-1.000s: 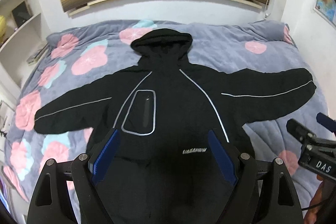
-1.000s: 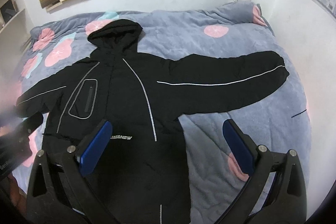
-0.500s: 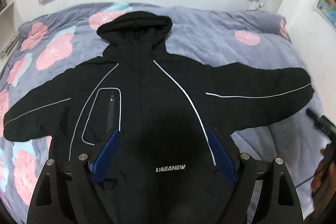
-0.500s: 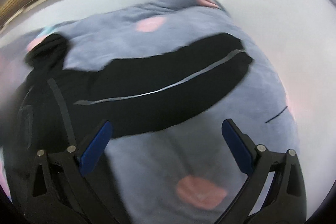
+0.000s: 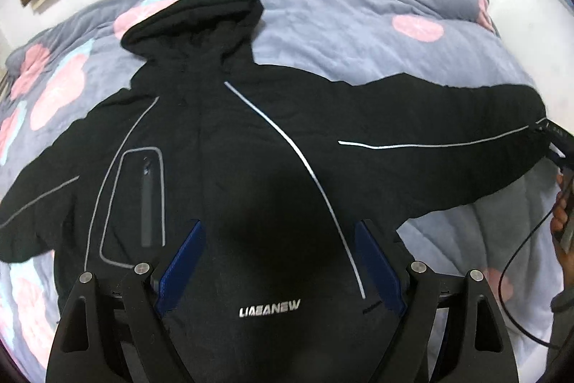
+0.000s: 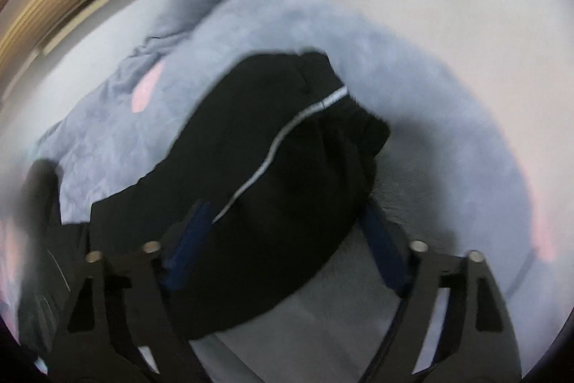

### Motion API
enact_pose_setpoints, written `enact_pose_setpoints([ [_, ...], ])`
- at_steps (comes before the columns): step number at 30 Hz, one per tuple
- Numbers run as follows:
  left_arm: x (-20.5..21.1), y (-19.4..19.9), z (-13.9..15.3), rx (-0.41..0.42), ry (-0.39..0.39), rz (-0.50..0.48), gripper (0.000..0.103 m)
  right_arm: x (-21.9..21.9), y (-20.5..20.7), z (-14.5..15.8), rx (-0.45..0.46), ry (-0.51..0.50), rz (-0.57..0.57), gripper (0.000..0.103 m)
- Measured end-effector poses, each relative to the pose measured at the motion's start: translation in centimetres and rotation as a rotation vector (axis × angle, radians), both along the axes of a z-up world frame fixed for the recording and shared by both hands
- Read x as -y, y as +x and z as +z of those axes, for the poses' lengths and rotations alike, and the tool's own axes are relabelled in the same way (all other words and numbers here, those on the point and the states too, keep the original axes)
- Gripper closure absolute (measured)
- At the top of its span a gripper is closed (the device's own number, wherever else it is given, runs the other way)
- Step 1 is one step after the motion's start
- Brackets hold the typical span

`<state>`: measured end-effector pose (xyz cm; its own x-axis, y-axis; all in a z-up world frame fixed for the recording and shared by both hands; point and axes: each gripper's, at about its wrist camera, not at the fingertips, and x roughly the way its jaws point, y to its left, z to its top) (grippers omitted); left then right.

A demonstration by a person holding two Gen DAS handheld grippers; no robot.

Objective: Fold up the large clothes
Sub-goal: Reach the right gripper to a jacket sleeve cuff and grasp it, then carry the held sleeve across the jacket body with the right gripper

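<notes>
Right hand-held gripper lined up on the far sleeve cuff, left one just hovering over the chest

Left wrist view: the black hooded jacket [image 5: 258, 167] is spread flat, front up, on the flowery grey bed [image 5: 358, 34], hood toward the headboard wall, sleeves out to both sides. The left hand-held gripper [image 5: 280, 261] hangs over the jacket's lower chest, fingers spread, nothing between them. At the jacket's outstretched sleeve [image 5: 448, 139] you can just see the other tool at the cuff. Right wrist view, pretty blurry: that sleeve [image 6: 280, 160] runs lengthwise away from the right hand-held gripper [image 6: 283, 232], cuff farthest off. Its fingers are apart, straddling the sleeve, not clamped yet I'd say. So the right hand is clearly nearer for folding that sleeve in.
</notes>
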<state>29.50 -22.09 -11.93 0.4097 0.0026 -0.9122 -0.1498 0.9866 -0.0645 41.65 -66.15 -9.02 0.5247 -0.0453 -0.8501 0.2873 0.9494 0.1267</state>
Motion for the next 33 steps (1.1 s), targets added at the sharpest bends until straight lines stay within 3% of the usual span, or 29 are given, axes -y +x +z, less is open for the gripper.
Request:
enact_pose_setpoints([
  [1, 0.3, 0.4, -0.3, 0.002, 0.013, -0.010, 0.017, -0.1, 0.0, -0.2, -0.010, 0.002, -0.001, 0.079],
  [3, 1.2, 1.3, -0.7, 0.007, 0.032, -0.035, 0.017, -0.8, -0.7, 0.8, 0.019, -0.006, 0.025, 0.094],
  [7, 2.9, 4.1, -1.9, 0.013, 0.005, -0.082, 0.017, -2.5, -3.4, 5.3, 0.135, -0.023, 0.102, 0.098],
  [9, 4.4, 6.0, -2.5, 0.031, -0.028, -0.122, 0.017, -2.1, -4.5, 7.5, 0.192, -0.045, 0.077, 0.099],
  [11, 6.0, 8.0, -3.8, 0.036, -0.054, -0.160, 0.017, -0.9, -4.5, 7.8, 0.199, -0.071, 0.041, 0.099],
  [15, 9.1, 11.9, -9.0, -0.047, -0.071, -0.199, 0.017, 1.5, -2.6, 3.6, 0.086, -0.058, -0.012, 0.099],
  [20, 10.6, 13.8, -14.3, -0.163, -0.020, -0.201, 0.017, 2.0, -1.9, -0.4, -0.016, -0.071, -0.003, 0.099],
  [25, 10.1, 13.0, -12.8, -0.150, -0.045, -0.204, 0.017, 0.9, -2.0, 1.1, -0.004, -0.096, 0.018, 0.099],
  [33, 3.8, 6.7, -5.6, -0.033, -0.092, -0.131, 0.017, -6.3, -3.9, 5.6, 0.096, -0.077, 0.177, 0.099],
])
